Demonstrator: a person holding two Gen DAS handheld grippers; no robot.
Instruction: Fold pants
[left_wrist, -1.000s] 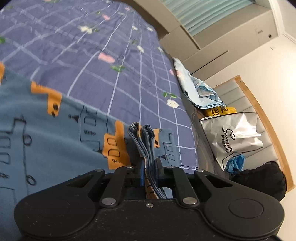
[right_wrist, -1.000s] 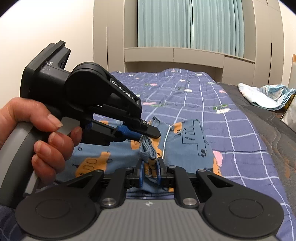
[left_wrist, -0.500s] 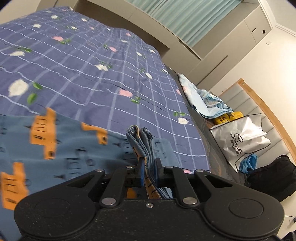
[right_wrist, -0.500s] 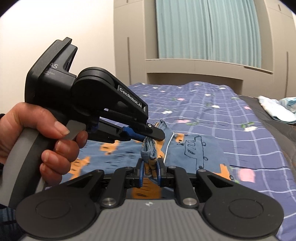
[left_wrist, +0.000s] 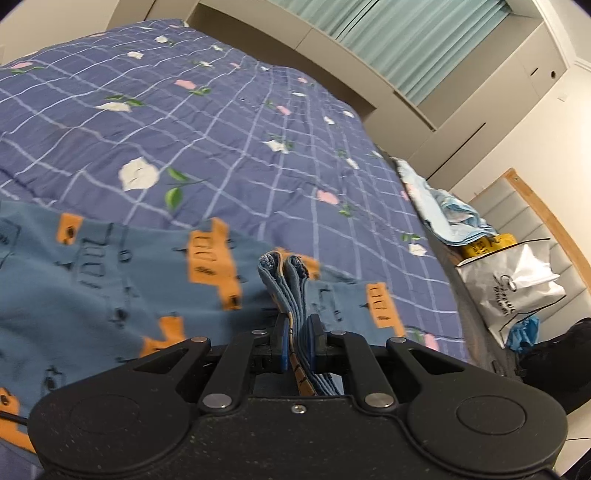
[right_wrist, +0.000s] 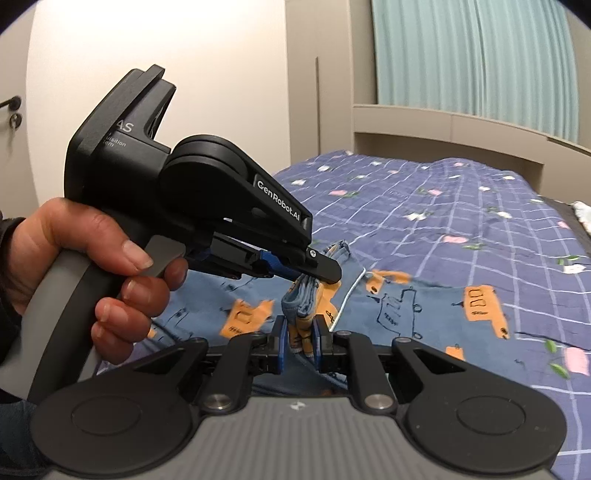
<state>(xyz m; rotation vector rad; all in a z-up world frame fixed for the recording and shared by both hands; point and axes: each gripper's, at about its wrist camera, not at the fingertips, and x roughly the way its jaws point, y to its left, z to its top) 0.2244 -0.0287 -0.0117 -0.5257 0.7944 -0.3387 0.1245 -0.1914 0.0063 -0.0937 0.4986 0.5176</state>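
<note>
The blue pants (left_wrist: 110, 280) with orange truck prints lie on the purple checked bedspread (left_wrist: 207, 122). My left gripper (left_wrist: 298, 341) is shut on a bunched edge of the pants and holds it lifted. My right gripper (right_wrist: 300, 345) is shut on the same bunched edge of the pants (right_wrist: 424, 306), close beside the left one. In the right wrist view the left gripper (right_wrist: 317, 271) shows just ahead, held by a hand (right_wrist: 92, 258), pinching the fabric above my right fingertips. A white drawstring (right_wrist: 351, 291) hangs from the pants.
A light blue cloth (left_wrist: 443, 206) lies at the bed's right side. A white shopping bag (left_wrist: 517, 284), a yellow packet (left_wrist: 487, 243) and a dark bag (left_wrist: 554, 354) stand by the headboard. Wardrobe and curtain (right_wrist: 472, 62) stand beyond the bed.
Both grippers have risen and moved with the pinched pants edge, pulling the fabric over the bedspread. More of the bed now shows beyond the pants. Both stay shut.
</note>
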